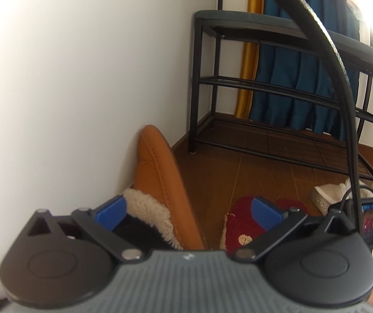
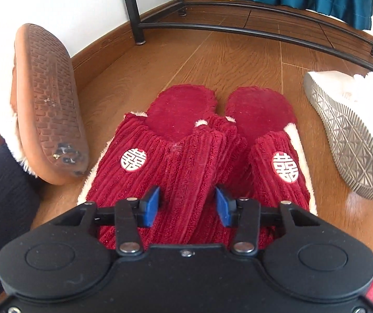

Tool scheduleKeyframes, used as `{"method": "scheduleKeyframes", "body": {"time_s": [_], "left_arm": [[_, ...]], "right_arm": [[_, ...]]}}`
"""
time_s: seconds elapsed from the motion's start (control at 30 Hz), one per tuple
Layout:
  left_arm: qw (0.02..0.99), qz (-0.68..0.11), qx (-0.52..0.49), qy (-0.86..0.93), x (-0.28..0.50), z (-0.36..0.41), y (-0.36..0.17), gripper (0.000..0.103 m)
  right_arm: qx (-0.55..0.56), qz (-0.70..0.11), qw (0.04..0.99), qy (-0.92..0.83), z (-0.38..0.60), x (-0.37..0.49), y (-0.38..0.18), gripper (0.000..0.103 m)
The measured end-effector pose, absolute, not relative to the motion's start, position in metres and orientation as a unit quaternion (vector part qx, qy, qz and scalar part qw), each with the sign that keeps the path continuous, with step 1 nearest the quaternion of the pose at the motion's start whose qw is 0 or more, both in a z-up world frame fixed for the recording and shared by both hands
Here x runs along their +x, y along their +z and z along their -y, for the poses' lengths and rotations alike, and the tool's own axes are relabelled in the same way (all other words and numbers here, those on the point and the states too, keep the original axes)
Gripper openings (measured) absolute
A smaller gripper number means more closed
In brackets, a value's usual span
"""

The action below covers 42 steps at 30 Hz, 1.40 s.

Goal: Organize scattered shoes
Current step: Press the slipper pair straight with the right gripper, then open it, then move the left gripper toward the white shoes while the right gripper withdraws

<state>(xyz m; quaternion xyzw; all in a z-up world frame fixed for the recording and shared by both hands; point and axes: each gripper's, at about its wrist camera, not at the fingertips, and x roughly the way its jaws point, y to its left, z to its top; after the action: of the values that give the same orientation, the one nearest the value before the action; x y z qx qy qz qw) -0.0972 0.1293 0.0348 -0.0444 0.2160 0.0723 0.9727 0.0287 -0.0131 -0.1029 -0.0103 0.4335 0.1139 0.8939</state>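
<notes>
Red slippers (image 2: 199, 140): lay paired directly under right hand-held gripper (image 2: 187, 203), corduroy, white emblems.
Right hand-held gripper: spread, pinching nothing.
Left hand-held gripper (image 1: 186, 212): spread wide beside brown fleece-lined slipper (image 1: 160, 172).

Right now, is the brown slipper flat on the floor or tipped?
Tipped: the brown slipper stands on edge against the wall, its sole facing out.

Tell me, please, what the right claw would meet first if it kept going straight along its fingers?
Most likely the red slippers: the right claw is open and aimed at the corduroy uppers where the pair meets. Depth is uncertain, but nothing else lies in between.
</notes>
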Motion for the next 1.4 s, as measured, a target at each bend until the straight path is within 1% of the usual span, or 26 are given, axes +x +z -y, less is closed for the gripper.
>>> {"method": "scheduleKeyframes", "body": {"time_s": [0.3, 0.53, 0.73, 0.83, 1.1, 1.17, 1.2, 1.23, 1.27, 1.4], "left_arm": [[0.973, -0.215, -0.04, 0.071, -0.1, -0.126, 0.037, 0.102], [0.973, -0.216, -0.035, 0.078, -0.091, -0.13, 0.032, 0.102], [0.973, -0.218, -0.024, 0.074, -0.075, -0.131, 0.023, 0.102], [0.972, -0.223, -0.028, 0.072, -0.067, -0.132, 0.017, 0.102], [0.971, -0.228, -0.024, 0.064, -0.055, -0.132, 0.001, 0.102], [0.971, -0.228, -0.02, 0.064, -0.056, -0.132, 0.0, 0.102], [0.972, -0.228, -0.018, 0.064, -0.056, -0.132, 0.0, 0.102], [0.971, -0.229, -0.02, 0.062, -0.057, -0.132, 0.001, 0.102], [0.971, -0.229, -0.021, 0.061, -0.058, -0.132, 0.002, 0.102], [0.972, -0.227, -0.021, 0.054, -0.061, -0.128, 0.01, 0.102]], "right_arm": [[-0.004, -0.429, 0.899, 0.091, -0.005, 0.049, -0.108, 0.047], [-0.001, -0.431, 0.899, 0.08, -0.003, 0.098, -0.107, 0.047], [-0.021, -0.419, 0.905, 0.073, -0.008, 0.144, -0.108, 0.047], [-0.011, -0.417, 0.906, 0.072, -0.011, 0.16, -0.109, 0.047], [-0.07, -0.398, 0.91, 0.092, -0.03, 0.185, -0.111, 0.047], [-0.06, -0.393, 0.912, 0.097, -0.024, 0.182, -0.107, 0.055], [-0.046, -0.385, 0.916, 0.102, -0.013, 0.174, -0.1, 0.07], [-0.031, -0.378, 0.919, 0.108, -0.002, 0.165, -0.093, 0.097], [-0.017, -0.37, 0.922, 0.113, 0.008, 0.157, -0.085, 0.103], [0.04, -0.336, 0.931, 0.135, 0.05, 0.122, -0.056, 0.103]]}}
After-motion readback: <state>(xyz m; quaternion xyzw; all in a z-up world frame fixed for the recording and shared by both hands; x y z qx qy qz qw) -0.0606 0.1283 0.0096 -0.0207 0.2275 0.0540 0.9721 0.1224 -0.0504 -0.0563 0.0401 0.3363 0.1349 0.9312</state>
